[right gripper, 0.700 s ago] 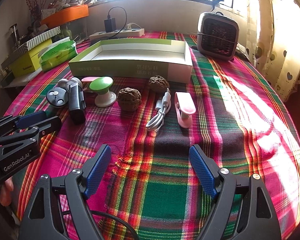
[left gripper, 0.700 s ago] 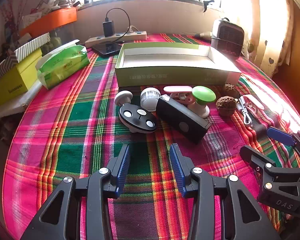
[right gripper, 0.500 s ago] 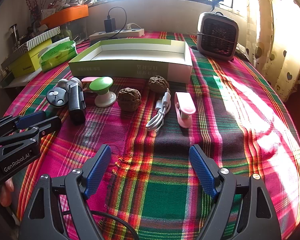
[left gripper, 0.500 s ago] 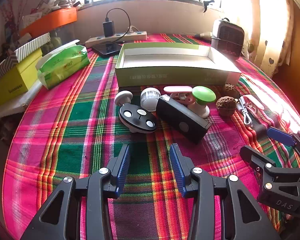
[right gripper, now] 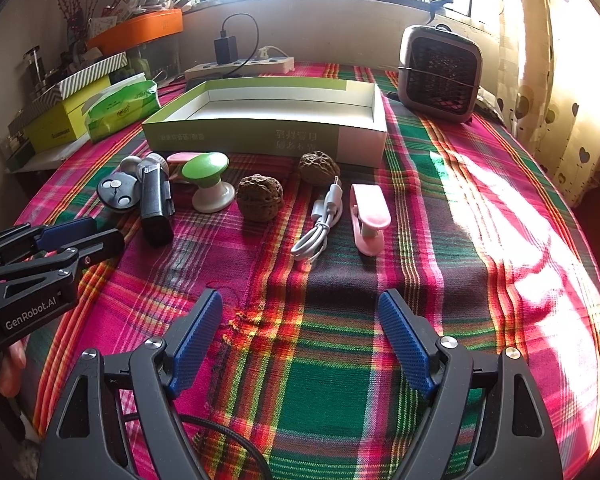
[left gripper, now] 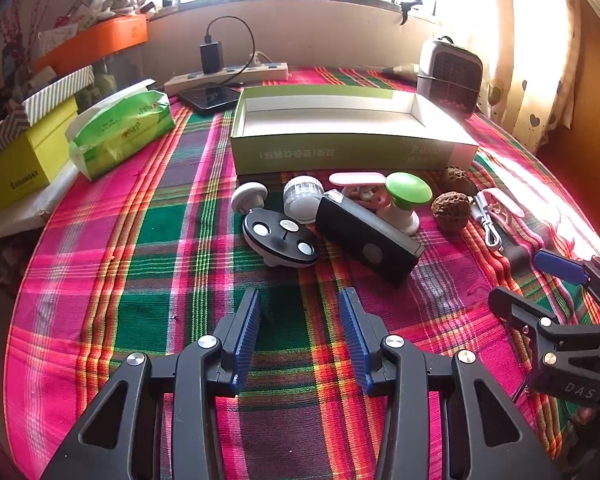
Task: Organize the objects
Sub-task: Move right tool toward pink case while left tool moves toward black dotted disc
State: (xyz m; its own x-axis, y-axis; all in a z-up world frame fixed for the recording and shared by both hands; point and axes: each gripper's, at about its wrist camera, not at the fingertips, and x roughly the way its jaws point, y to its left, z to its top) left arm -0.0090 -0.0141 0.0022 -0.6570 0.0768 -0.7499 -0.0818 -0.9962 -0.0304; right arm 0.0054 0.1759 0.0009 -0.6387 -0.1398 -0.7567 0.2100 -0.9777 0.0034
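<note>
An open green and white box (left gripper: 352, 136) (right gripper: 268, 120) lies on the plaid cloth. In front of it lie a black oval device (left gripper: 280, 240), a white round cap (left gripper: 303, 196), a black block (left gripper: 368, 236) (right gripper: 154, 200), a green-topped knob (left gripper: 408, 196) (right gripper: 206, 180), two walnuts (right gripper: 260, 196) (right gripper: 318, 168), a white cable (right gripper: 320, 224) and a pink clip (right gripper: 370, 216). My left gripper (left gripper: 300, 316) is open and empty, just short of the black device. My right gripper (right gripper: 300, 320) is open wide and empty, short of the cable and clip.
A small heater (right gripper: 440, 74) stands at the back right. A power strip with a charger (left gripper: 228, 74) and a phone (left gripper: 210, 96) lie behind the box. A green tissue pack (left gripper: 120, 132) and yellow box (left gripper: 24, 168) sit at the left.
</note>
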